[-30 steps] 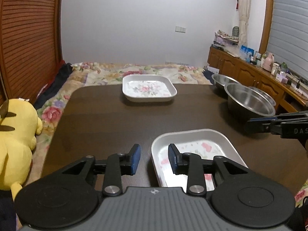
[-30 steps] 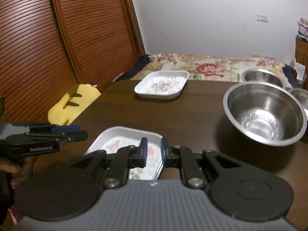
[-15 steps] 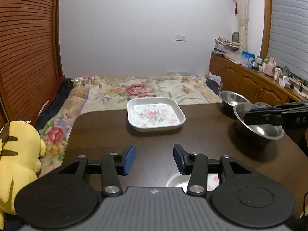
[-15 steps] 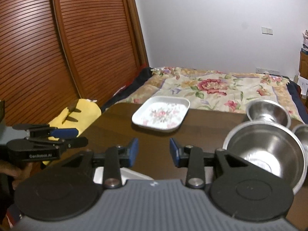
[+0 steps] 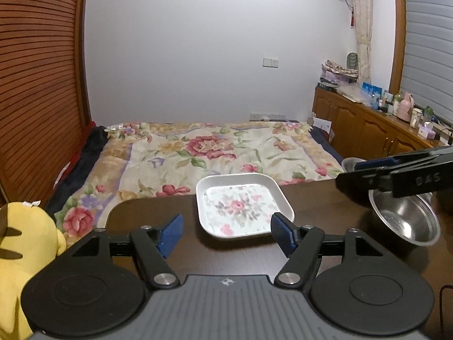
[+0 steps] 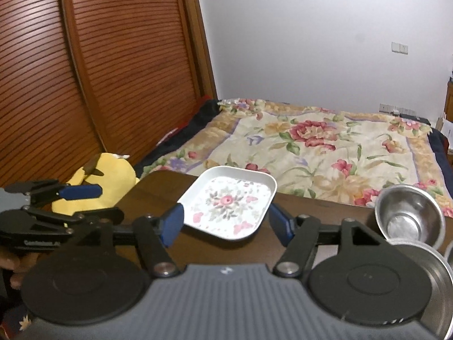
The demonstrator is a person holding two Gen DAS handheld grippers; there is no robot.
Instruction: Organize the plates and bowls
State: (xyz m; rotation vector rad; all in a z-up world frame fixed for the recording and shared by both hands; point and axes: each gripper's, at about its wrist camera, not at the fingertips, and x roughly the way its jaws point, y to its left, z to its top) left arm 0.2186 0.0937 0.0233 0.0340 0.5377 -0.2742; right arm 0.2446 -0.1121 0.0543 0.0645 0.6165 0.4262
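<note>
Looks like the reach-out step: both tools are lined up on the floral square plate [image 5: 243, 205] at the far edge of the dark wooden bench [image 5: 158, 215]. Left gripper [image 5: 226, 233] and right gripper [image 6: 225, 221] both have fingers spread wide, holding nothing. Next move probably needs one to close on the plate's rim. Steel bowls [image 6: 409, 215] sit off to the right. Bedroom behind: flowery bedspread [image 5: 215, 147], slatted wardrobe doors [image 6: 99, 79], yellow plush toy [image 5: 19, 249]

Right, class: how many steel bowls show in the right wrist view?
3: a small bowl by the table's far edge, a larger bowl nearer, partly behind the right tongs, and a rim sliver at the right edge. Others may be hidden.
</note>
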